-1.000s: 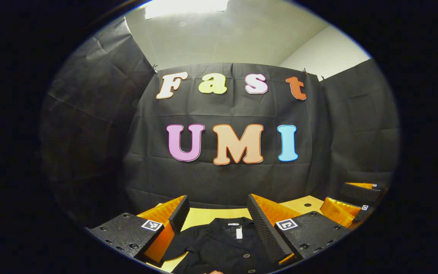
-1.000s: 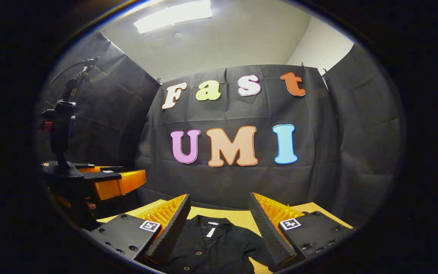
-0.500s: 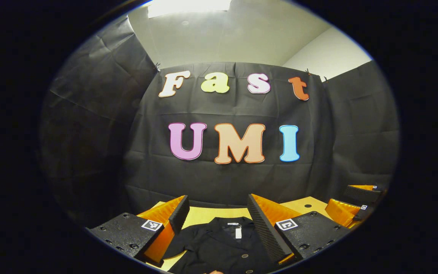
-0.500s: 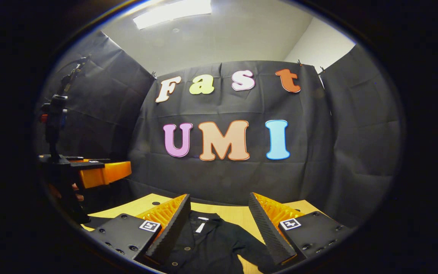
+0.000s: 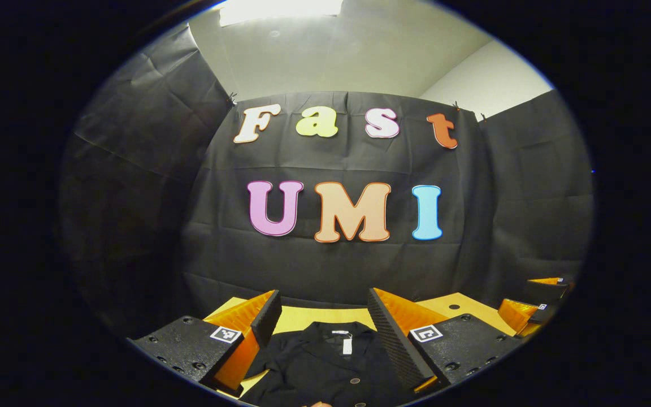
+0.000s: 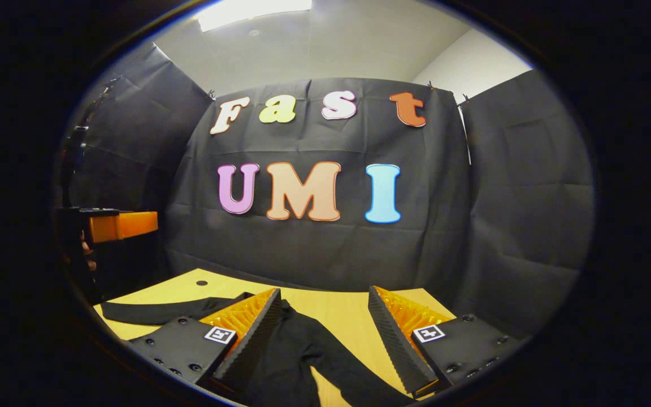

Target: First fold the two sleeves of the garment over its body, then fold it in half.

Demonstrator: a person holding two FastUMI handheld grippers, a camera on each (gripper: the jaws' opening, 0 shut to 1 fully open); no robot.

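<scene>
Now, in the left gripper view, the left gripper (image 5: 321, 333) has its jaws released above the black buttoned fabric garment (image 5: 325, 367), lying low centre on the yellow wooden table (image 5: 303, 319). In the right gripper view, the right gripper (image 6: 323, 333) is released too; the soft, light sleeve (image 6: 331, 362) looks easiest to pinch at its cuff.

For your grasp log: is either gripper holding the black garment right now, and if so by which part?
Nothing is held. The left gripper and the right gripper both stand open above the garment spread on the table, fingers apart, gripping no cloth.
</scene>
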